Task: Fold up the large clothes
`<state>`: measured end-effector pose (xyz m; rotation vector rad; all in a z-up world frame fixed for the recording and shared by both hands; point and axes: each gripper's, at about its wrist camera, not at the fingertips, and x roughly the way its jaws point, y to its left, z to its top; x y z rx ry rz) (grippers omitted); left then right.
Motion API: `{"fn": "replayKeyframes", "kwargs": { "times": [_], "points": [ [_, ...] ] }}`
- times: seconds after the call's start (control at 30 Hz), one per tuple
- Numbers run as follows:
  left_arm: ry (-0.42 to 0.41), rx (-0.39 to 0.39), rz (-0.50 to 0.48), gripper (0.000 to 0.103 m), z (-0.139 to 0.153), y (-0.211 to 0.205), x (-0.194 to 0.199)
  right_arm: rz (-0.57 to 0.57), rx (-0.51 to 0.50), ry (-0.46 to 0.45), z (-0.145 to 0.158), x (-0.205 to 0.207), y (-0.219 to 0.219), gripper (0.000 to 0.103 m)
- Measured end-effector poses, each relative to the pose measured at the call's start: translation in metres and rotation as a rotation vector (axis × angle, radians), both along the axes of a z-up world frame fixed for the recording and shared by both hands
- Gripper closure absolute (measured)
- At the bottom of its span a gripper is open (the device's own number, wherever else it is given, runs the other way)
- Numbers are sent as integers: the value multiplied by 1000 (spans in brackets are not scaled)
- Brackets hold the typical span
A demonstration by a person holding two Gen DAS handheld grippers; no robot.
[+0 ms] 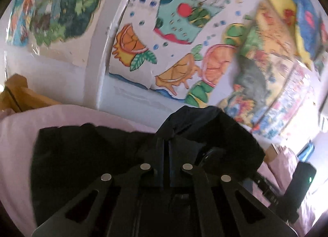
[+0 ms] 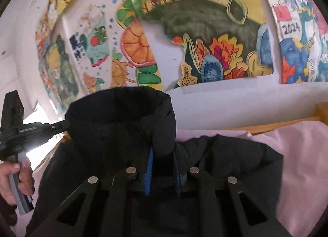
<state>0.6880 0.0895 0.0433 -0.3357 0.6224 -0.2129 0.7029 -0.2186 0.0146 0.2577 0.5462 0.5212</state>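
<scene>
A large black padded jacket (image 1: 86, 155) lies on a pale pink sheet (image 1: 18, 138). My left gripper (image 1: 166, 150) is shut on a raised fold of the jacket near its collar. In the right wrist view the jacket (image 2: 235, 159) spreads over the pink sheet (image 2: 303, 155), and its stand-up collar (image 2: 123, 114) is lifted. My right gripper (image 2: 163, 165) is shut on the jacket's front edge below the collar, blue pads showing. The left gripper (image 2: 61, 125) shows at the left of the right wrist view, pinching the collar's side, held by a hand (image 2: 14, 183).
A white wall with colourful paintings (image 1: 184, 38) rises right behind the bed; it also shows in the right wrist view (image 2: 205, 42). A wooden bed frame (image 2: 287, 126) edges the sheet, and wood shows at the left (image 1: 18, 93). The right gripper's body (image 1: 299, 185) is at the lower right.
</scene>
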Motion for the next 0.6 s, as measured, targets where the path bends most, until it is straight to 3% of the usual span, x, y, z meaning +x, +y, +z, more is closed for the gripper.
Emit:
{"fn": "replayKeyframes", "kwargs": {
  "times": [0.13,0.3,0.5,0.57,0.6],
  "points": [
    [-7,21,-37,102,8,-4,-43,28,-33,-22,10,-35,-7,86],
    [26,57,-84,102,-6,0,-82,75,-130,-31,6,-82,-5,86],
    [19,165,-119,103,-41,-1,-113,95,-241,-3,-14,-115,-2,88],
    [45,181,-112,103,-57,-2,-114,87,-259,22,-22,-115,-3,97],
    [66,187,-108,103,-66,-2,-112,84,-260,34,-26,-115,-5,97]
  ]
}}
